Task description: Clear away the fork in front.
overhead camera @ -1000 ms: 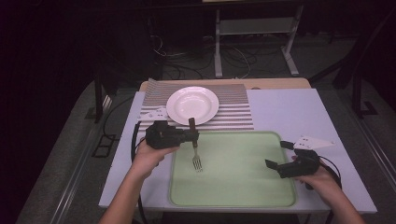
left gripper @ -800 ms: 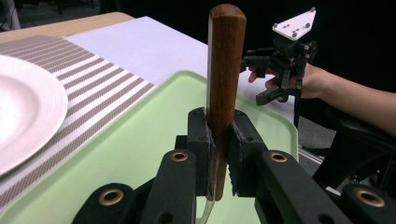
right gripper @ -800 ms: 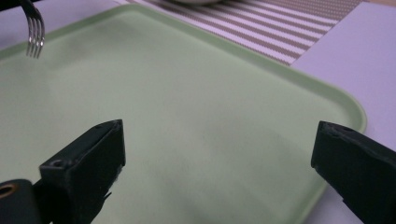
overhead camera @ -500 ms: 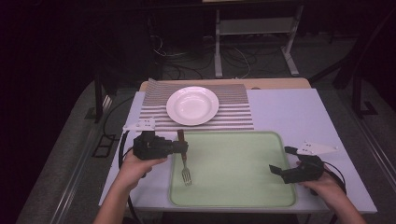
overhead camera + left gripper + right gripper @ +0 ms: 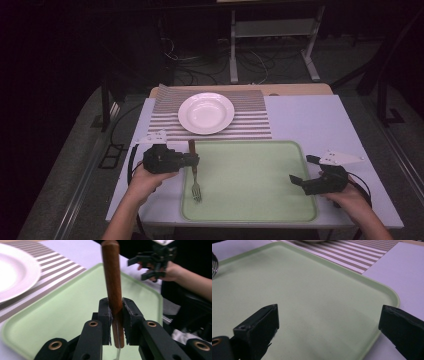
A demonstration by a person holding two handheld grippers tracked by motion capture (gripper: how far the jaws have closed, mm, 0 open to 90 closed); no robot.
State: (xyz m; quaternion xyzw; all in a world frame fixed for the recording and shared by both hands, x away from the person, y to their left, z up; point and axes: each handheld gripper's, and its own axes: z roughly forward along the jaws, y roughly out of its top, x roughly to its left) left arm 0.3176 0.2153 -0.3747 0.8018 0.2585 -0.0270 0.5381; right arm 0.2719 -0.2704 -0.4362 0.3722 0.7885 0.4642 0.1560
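Observation:
A fork with a brown wooden handle points its tines at me, low over the left edge of the green tray. My left gripper grips that handle from the left. In the left gripper view its pads still touch both sides of the handle, though the jaws have just been opening a little. My right gripper rests at the tray's right edge, jaws wide apart with nothing between them. The fork's tines peek in at the far left of the right gripper view.
A white plate sits on a striped placemat behind the tray. The tray's surface is bare. The pale tabletop lies to the right of the mat. The other hand's gripper shows across the tray.
My left gripper has carried the fork leftward and toward me, sinking to the tray's left edge. The right gripper has stayed in place.

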